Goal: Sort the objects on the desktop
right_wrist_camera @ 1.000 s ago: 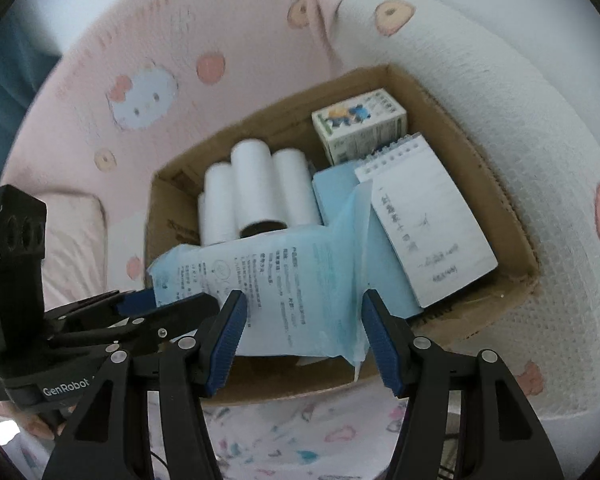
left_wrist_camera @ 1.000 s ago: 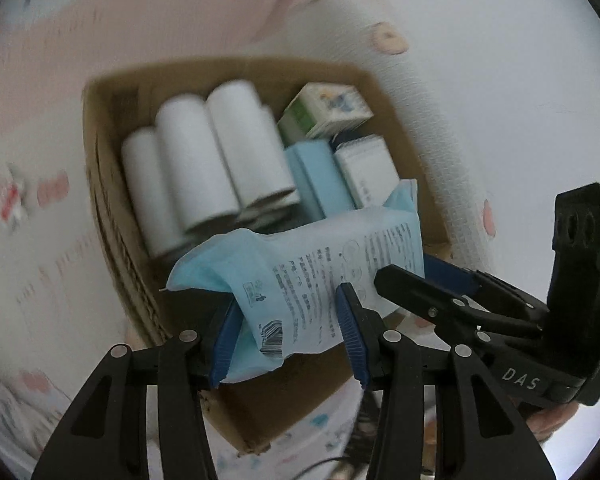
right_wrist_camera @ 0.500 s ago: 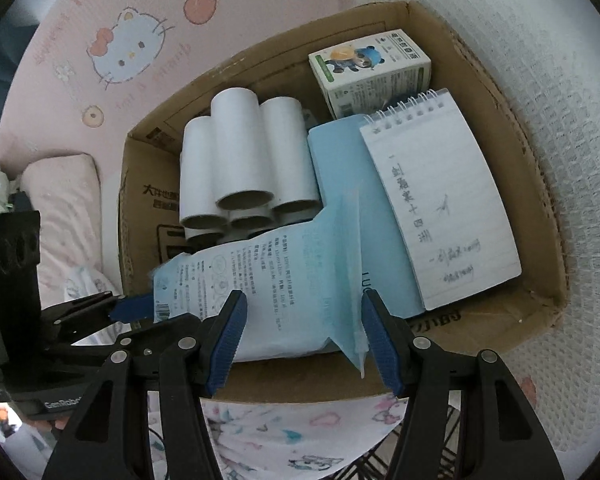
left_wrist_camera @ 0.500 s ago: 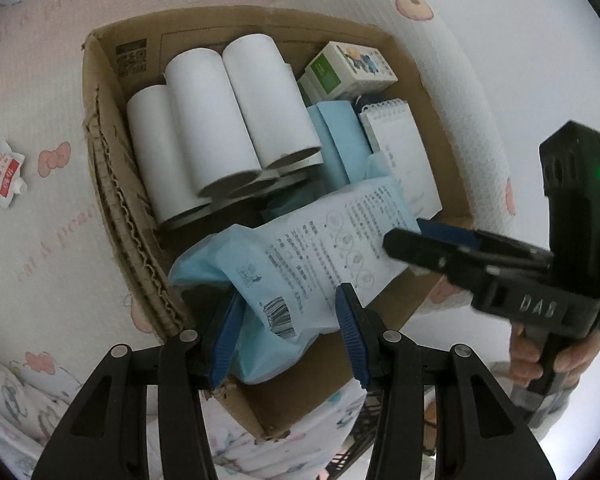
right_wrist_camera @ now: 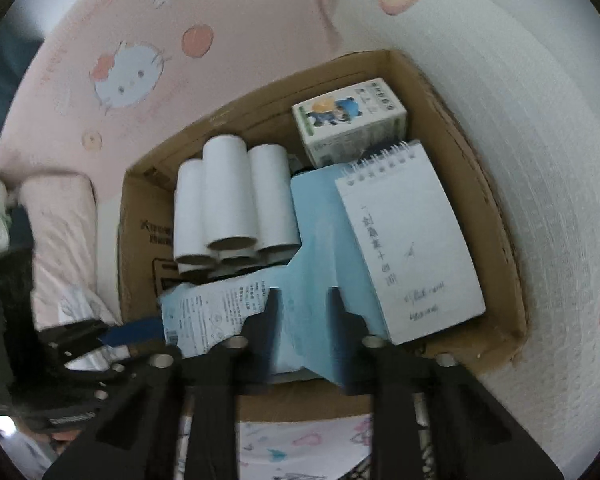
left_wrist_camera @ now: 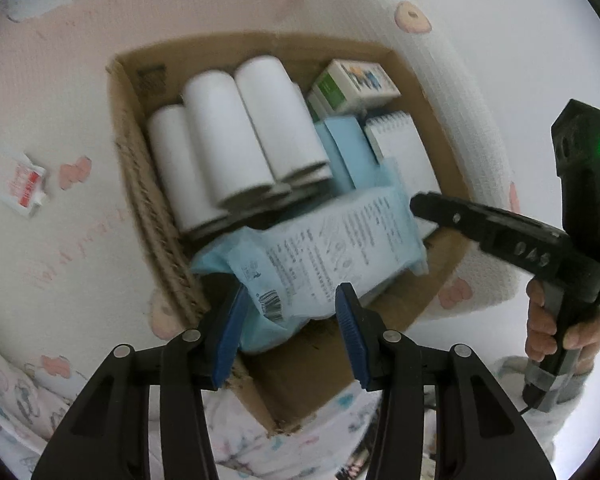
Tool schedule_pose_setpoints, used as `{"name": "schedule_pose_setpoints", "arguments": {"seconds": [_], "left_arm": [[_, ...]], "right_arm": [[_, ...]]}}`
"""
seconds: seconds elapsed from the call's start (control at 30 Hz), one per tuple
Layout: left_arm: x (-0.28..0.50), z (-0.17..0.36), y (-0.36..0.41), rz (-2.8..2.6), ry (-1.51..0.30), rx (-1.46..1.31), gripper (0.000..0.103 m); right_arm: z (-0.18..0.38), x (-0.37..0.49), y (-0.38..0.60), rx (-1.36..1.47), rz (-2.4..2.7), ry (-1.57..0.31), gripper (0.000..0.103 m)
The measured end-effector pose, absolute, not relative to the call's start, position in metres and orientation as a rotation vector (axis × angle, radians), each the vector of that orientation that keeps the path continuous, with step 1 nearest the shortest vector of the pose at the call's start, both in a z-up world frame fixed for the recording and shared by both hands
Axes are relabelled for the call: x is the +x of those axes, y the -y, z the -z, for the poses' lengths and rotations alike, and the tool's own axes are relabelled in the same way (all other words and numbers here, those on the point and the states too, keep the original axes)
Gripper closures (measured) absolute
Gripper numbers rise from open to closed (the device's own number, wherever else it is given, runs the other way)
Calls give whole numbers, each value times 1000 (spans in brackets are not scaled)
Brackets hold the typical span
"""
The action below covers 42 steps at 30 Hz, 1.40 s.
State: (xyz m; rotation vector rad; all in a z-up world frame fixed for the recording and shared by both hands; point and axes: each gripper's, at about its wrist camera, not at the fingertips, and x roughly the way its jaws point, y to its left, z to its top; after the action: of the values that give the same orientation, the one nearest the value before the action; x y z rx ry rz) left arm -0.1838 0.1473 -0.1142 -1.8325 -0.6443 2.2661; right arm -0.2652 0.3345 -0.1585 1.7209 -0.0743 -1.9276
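Cardboard box (right_wrist_camera: pixel 496 216) on pink printed bedding holds white paper tubes (right_wrist_camera: pixel 228 200), small cartoon carton (right_wrist_camera: pixel 348 120), spiral notepad (right_wrist_camera: pixel 408 240) and blue pack underneath. Blue-white mask pack (left_wrist_camera: pixel 332 248) lies over box's near edge, tilted, part inside. Left gripper (left_wrist_camera: pixel 288 320): jaws closing slightly, blue pads either side of pack's barcode end; contact unclear. Right gripper (right_wrist_camera: pixel 300 300): jaws drawn close together on pack's far end, per right wrist view. Red-white sachet (left_wrist_camera: pixel 20 184) on bedding, left of box.
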Motion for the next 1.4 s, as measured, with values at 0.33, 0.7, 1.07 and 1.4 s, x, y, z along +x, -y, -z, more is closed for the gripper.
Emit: {"name": "schedule_pose_setpoints", "arguments": {"seconds": [0.33, 0.7, 1.07, 1.4], "left_arm": [[-186, 111, -135, -2279, 616, -1814, 56], [-204, 111, -149, -2304, 542, -1585, 88], [-192, 110, -129, -2299, 611, -1495, 91], [-190, 112, -95, -2303, 654, -1496, 91]], "right_arm": [[202, -266, -310, 1850, 1815, -21, 86], [210, -271, -292, 1865, 1863, 49, 86], [226, -266, -264, 1915, 1841, -115, 87], [249, -262, -235, 1987, 1754, -219, 89]]}}
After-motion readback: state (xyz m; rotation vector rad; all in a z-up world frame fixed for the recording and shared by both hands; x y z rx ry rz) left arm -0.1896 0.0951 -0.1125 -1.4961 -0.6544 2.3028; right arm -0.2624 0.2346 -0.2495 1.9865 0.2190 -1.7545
